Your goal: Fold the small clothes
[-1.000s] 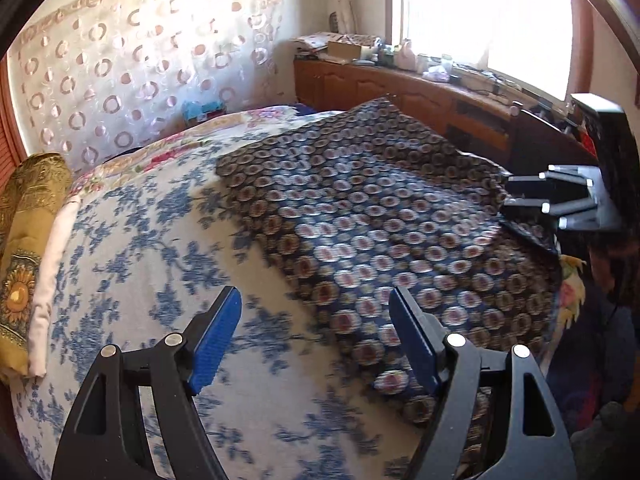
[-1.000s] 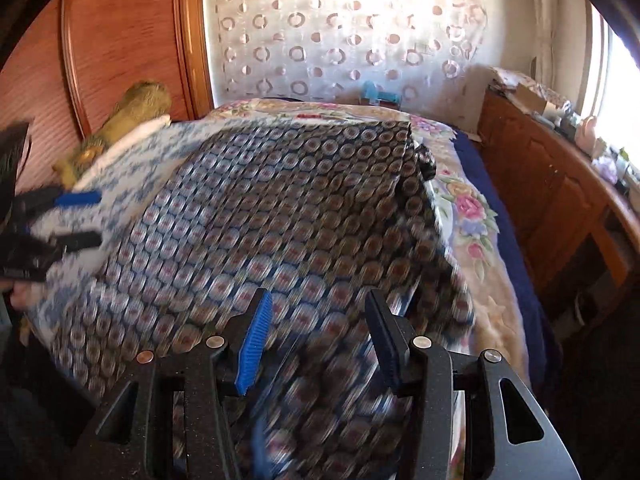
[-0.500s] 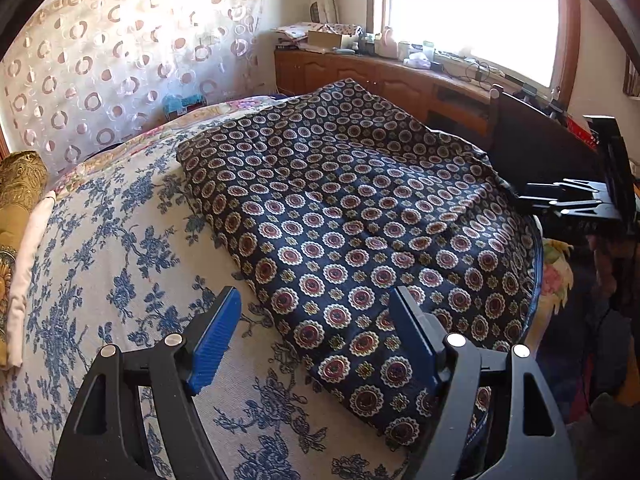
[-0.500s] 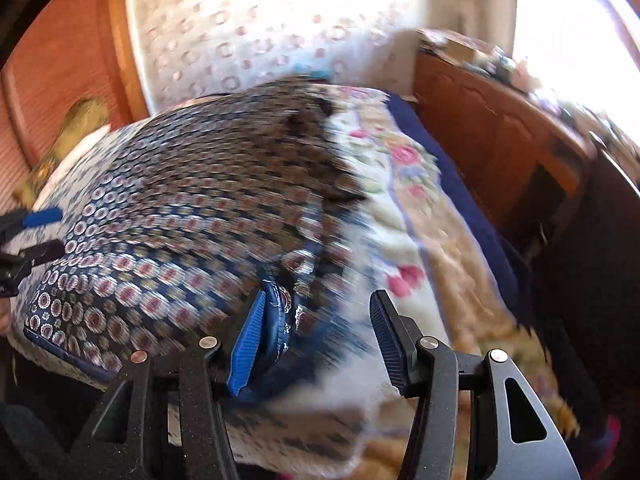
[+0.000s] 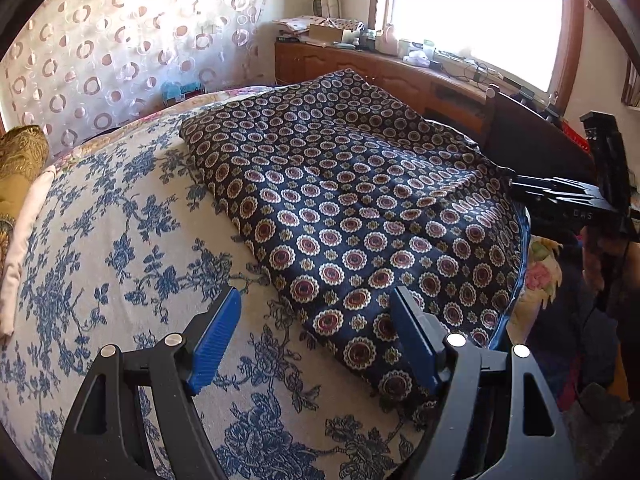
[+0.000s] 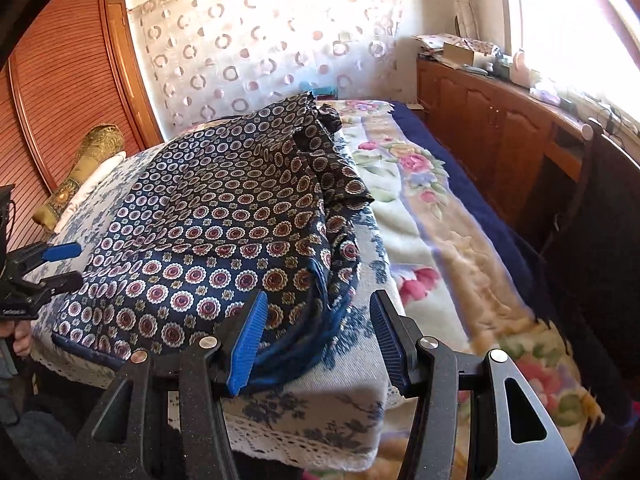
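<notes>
Since a second ago the navy medallion-print cloth [image 5: 360,216] has come down to lie flat on the bed [image 5: 120,240], and the right hand-held gripper [image 6: 316,336] has swung to the cloth's bunched near-right corner. It looks light, soft and floppy, probably a little slippery; the blue-piped hem corners at the bed's near edge seem the best holds. The right jaws stand half open around that corner, not pressing. The left hand-held gripper [image 5: 316,336] gapes wide over the near-left corner, holding nothing.
</notes>
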`<state>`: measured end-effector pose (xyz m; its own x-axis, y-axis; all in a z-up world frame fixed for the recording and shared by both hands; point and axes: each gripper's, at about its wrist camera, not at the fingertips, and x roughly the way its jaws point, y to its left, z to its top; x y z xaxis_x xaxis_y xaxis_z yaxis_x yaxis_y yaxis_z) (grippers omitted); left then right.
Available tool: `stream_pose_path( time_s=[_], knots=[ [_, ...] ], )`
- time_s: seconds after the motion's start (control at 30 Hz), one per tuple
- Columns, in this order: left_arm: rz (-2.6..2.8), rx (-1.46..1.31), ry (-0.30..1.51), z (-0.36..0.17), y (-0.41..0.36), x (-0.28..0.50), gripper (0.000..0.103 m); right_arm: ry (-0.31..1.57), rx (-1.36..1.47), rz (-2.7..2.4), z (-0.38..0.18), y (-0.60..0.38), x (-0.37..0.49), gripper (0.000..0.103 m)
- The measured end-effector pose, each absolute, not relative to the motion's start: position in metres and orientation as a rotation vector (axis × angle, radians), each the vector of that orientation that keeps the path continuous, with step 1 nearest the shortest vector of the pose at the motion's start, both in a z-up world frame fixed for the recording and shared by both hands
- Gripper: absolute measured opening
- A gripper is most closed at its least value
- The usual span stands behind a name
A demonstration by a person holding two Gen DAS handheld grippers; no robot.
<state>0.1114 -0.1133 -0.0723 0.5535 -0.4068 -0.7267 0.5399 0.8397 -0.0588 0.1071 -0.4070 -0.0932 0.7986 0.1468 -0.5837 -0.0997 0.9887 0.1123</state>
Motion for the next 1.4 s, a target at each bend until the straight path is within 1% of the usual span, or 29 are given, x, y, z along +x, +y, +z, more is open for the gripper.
stream_pose_path(
  time_s=[0.13,0.27,0.3,0.37,0.43,0.5,0.63,0.7,0.73,0.77,0.87,1.2,1.23,1.3,1.33,1.4],
  knots=[
    [-0.566,0.178,0.818,-0.075,-0.114,0.111,0.077,0.64,0.114,0.12,-0.098,-0.406,0.121,0.055],
    [-0.572,0.174,0.823,-0.076,-0.113,0.109,0.077,0.656,0.068,0.11,-0.101,-0.4,0.13,0.055],
    [-0.574,0.172,0.826,-0.077,-0.113,0.109,0.077,0.659,0.063,0.119,-0.102,-0.4,0.129,0.052],
    [-0.575,0.173,0.832,-0.078,-0.113,0.107,0.077,0.672,0.062,0.164,-0.104,-0.398,0.127,0.041],
    [-0.576,0.17,0.838,-0.08,-0.112,0.105,0.077,0.679,0.024,0.169,-0.105,-0.393,0.123,0.038],
    [-0.58,0.16,0.845,-0.081,-0.11,0.102,0.077,0.687,-0.01,0.172,-0.105,-0.39,0.122,0.028],
    [-0.595,0.133,0.851,-0.081,-0.105,0.095,0.077,0.697,-0.001,0.177,-0.101,-0.395,0.123,0.027],
    [-0.609,0.126,0.85,-0.081,-0.103,0.09,0.069,0.697,0.011,0.168,-0.101,-0.397,0.124,0.027],
    [-0.619,0.123,0.851,-0.081,-0.103,0.088,0.061,0.694,0.011,0.161,-0.101,-0.398,0.124,0.027],
    [-0.63,0.117,0.852,-0.081,-0.102,0.086,0.056,0.691,0.017,0.16,-0.101,-0.398,0.123,0.027],
    [-0.656,0.088,0.856,-0.079,-0.099,0.079,0.047,0.688,0.016,0.166,-0.102,-0.397,0.119,0.027],
    [-0.691,0.072,0.881,-0.084,-0.102,0.067,0.046,0.671,0.014,0.159,-0.102,-0.394,0.114,0.027],
    [-0.699,0.07,0.884,-0.085,-0.103,0.067,0.033,0.671,0.015,0.159,-0.103,-0.395,0.115,0.027],
    [-0.702,0.074,0.887,-0.085,-0.104,0.066,0.022,0.668,0.013,0.16,-0.104,-0.395,0.115,0.027],
    [-0.719,0.067,0.894,-0.086,-0.105,0.065,0.008,0.666,0.013,0.161,-0.104,-0.395,0.114,0.027],
    [-0.725,0.066,0.884,-0.084,-0.107,0.062,0.004,0.658,0.015,0.161,-0.103,-0.396,0.113,0.027]
  ],
)
